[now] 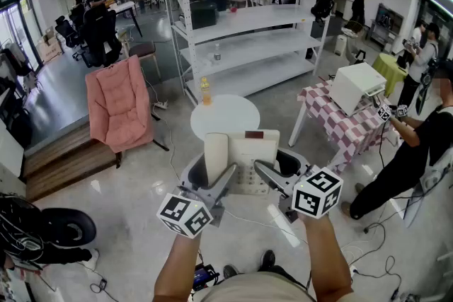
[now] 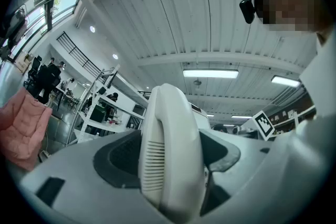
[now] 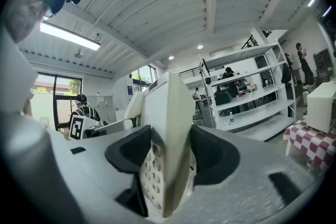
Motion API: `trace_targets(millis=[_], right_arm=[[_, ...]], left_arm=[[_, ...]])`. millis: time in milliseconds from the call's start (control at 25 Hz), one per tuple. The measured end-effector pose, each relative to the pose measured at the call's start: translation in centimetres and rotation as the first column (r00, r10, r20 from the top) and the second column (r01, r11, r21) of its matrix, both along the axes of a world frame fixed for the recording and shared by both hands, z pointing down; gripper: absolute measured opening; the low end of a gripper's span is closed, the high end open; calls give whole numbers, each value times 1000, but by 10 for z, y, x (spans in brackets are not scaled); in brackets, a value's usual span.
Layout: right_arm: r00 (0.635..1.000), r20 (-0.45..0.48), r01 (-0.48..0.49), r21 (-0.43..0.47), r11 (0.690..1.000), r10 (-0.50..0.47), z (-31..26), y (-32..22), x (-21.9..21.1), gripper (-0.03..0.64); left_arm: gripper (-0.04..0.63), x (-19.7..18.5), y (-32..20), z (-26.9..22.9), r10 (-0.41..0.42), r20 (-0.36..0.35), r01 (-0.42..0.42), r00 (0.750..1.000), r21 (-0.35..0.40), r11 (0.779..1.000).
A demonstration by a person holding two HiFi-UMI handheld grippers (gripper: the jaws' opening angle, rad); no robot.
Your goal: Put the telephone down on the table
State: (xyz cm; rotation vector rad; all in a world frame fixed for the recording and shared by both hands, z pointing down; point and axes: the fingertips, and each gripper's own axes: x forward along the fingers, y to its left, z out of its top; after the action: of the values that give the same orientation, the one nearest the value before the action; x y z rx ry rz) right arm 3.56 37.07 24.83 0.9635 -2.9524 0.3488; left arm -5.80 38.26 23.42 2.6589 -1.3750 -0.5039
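Note:
A cream desk telephone [image 1: 244,155] hangs in the air in front of me, held from both sides. Its handset [image 1: 216,152] lies on its left part. My left gripper [image 1: 214,184] is shut on that handset side; in the left gripper view the ribbed handset [image 2: 168,128] fills the gap between the jaws of the left gripper [image 2: 170,165]. My right gripper [image 1: 272,177] is shut on the right edge of the base. The right gripper view shows the keypad edge [image 3: 157,170] clamped in the right gripper [image 3: 170,152]. A round white table [image 1: 225,115] stands just beyond the phone.
A yellow bottle [image 1: 206,90] stands behind the round table. A tall white shelf rack [image 1: 248,18] is further back. A pink chair [image 1: 119,102] is at left, a checked table [image 1: 340,125] with a white box [image 1: 359,87] at right, beside a person [image 1: 417,145]. Cables trail on the floor.

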Motion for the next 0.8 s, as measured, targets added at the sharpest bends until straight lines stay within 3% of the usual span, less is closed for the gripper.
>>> trace_targets(millis=[800], right_arm=[[1000, -12, -23, -17, 1000, 23, 6, 12, 1, 219]], left_arm=[[330, 1, 9, 6, 23, 2, -23, 1000, -8, 1000]])
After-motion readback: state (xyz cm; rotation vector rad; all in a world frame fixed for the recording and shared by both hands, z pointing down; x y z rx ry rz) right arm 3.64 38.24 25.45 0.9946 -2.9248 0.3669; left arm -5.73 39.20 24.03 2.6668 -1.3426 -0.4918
